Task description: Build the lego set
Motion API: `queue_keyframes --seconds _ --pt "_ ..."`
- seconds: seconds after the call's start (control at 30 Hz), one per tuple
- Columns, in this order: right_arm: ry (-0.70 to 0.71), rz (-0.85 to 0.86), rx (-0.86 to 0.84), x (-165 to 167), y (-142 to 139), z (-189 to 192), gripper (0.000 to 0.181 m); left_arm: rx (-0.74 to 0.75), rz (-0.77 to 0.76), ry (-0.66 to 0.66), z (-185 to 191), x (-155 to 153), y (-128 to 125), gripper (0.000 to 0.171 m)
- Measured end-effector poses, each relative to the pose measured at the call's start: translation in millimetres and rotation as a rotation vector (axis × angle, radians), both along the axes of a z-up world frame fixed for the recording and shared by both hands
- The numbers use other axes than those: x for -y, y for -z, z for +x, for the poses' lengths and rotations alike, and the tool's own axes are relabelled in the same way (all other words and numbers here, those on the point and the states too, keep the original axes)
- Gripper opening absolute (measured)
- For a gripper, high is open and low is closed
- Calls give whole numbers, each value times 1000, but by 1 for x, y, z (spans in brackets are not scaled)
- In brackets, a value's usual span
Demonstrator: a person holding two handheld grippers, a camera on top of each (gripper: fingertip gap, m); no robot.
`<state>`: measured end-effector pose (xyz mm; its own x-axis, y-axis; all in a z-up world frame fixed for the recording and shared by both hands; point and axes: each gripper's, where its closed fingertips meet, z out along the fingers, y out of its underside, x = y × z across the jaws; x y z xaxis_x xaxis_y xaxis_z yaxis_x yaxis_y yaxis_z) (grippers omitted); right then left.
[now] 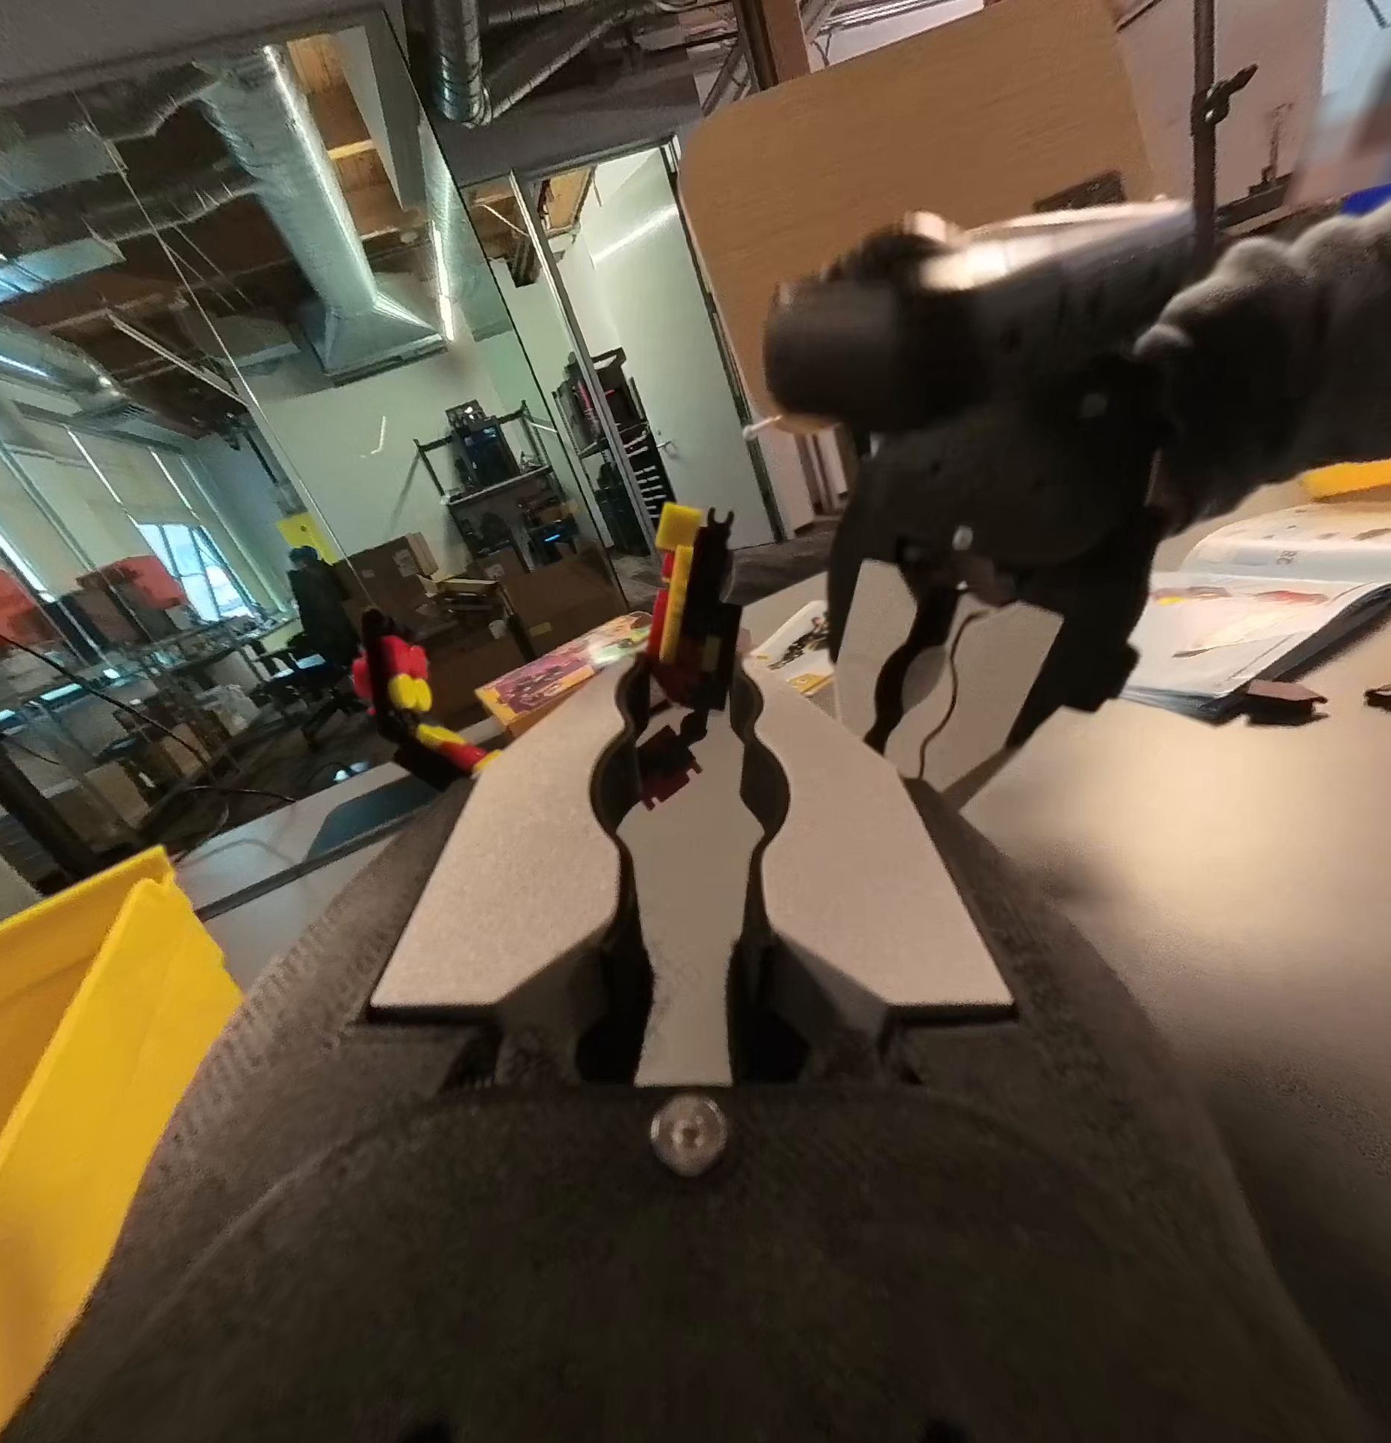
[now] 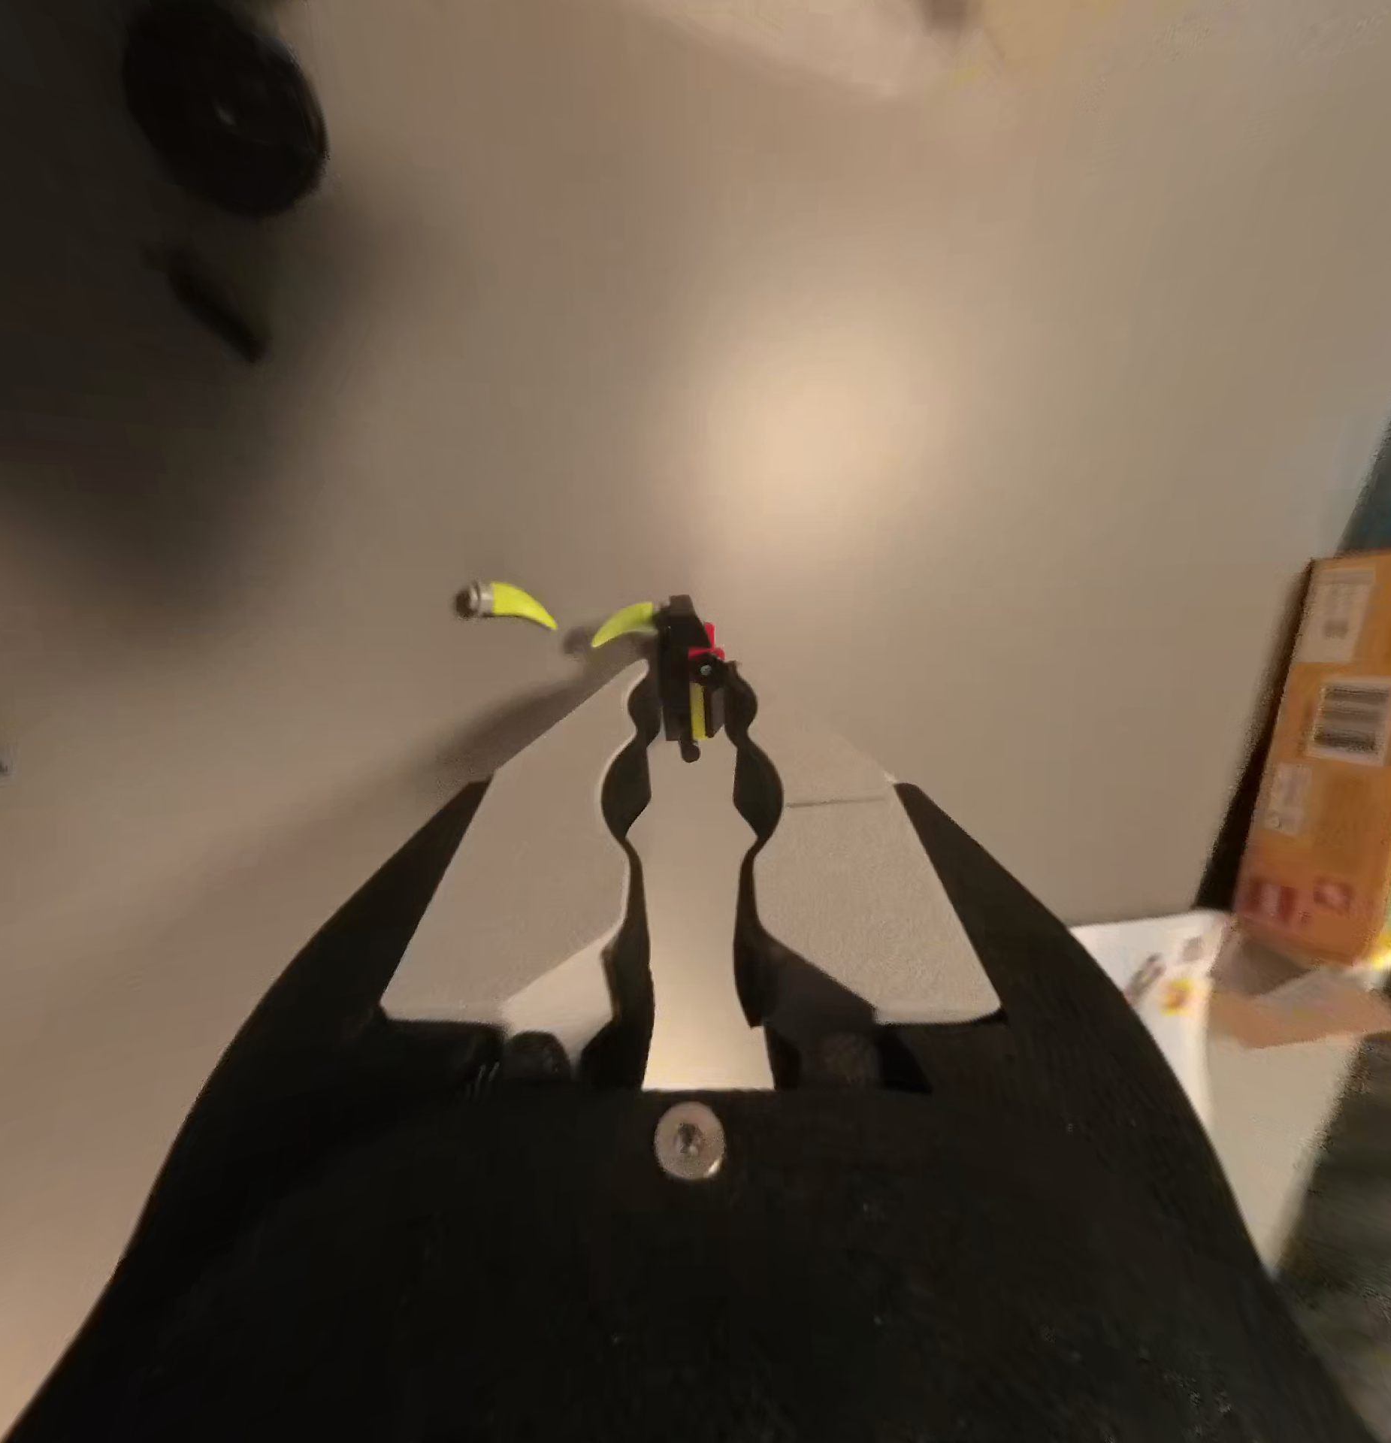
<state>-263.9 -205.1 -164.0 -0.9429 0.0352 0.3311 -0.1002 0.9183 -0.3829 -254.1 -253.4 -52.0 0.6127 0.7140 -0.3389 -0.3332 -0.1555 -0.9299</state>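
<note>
A yellow plastic bin point(image 1: 67, 1093) sits at the near left edge of the pale grey bench point(image 1: 1184, 820), and an open instruction booklet point(image 1: 1262, 609) lies on the far right of the bench with two small dark loose pieces point(image 1: 1285, 692) just in front of it. A flat yellow and purple printed box point(image 1: 559, 671) lies beyond the left gripper, and a partly built black, red and yellow lego figure point(image 1: 411, 703) stands near the bench's left edge. In the right wrist view an upright orange cardboard box point(image 2: 1332, 765) stands at the right, two lime-yellow curved horn pieces point(image 2: 520, 605) lie on the bench ahead, and a blurred black round object point(image 2: 223, 117) occupies the upper left. The left gripper point(image 1: 688, 687) is clamped near its tips on a red, yellow and black lego sub-assembly point(image 1: 688, 617), which stands upright and projects above the fingers, clear of the bench. The right gripper point(image 2: 692, 695), held by a dark-gloved hand point(image 1: 1262, 351) and angled down toward the bench, is closed at its tips on a small black, red and yellow lego piece point(image 2: 688, 671). The nearer horn piece lies just beside that held piece; contact between them cannot be determined.
</note>
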Motion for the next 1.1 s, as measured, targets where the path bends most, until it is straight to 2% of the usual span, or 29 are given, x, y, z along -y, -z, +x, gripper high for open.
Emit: queue_keyframes --seconds 0.1,0.2,0.27,0.37,0.47,0.57,0.67,0.77,0.93,1.03,1.1 --pt "214 -425 52 1 -44 3 13 -105 -72 -54 6 -2 -4 19" --pt "358 -1009 163 -13 -107 16 14 -229 -168 -83 17 -13 -6 19" --pt "303 -1357 237 -30 -145 40 13 -275 -216 -56 27 -26 -3 18" --pt "136 -1654 290 -54 -173 80 13 -340 -260 14 48 -46 -4 18" --pt "-18 -1776 357 -69 -182 113 13 -395 -276 80 70 -64 -5 18" --pt "-108 -1850 423 -82 -181 135 13 -479 -337 104 87 -81 -3 18" --pt "-173 -1919 508 -100 -180 149 13 -497 -346 152 102 -99 -1 18" --pt "-204 -1935 511 -115 -179 158 13 -420 -301 284 121 -119 4 19" --pt "-195 -1910 441 -134 -178 171 13 -161 -137 583 157 -152 2 19" --pt "-197 -1887 378 -142 -181 181 13 -80 -92 676 170 -165 2 19" --pt "-216 -1876 352 -146 -185 189 13 -90 -105 641 168 -169 3 19"
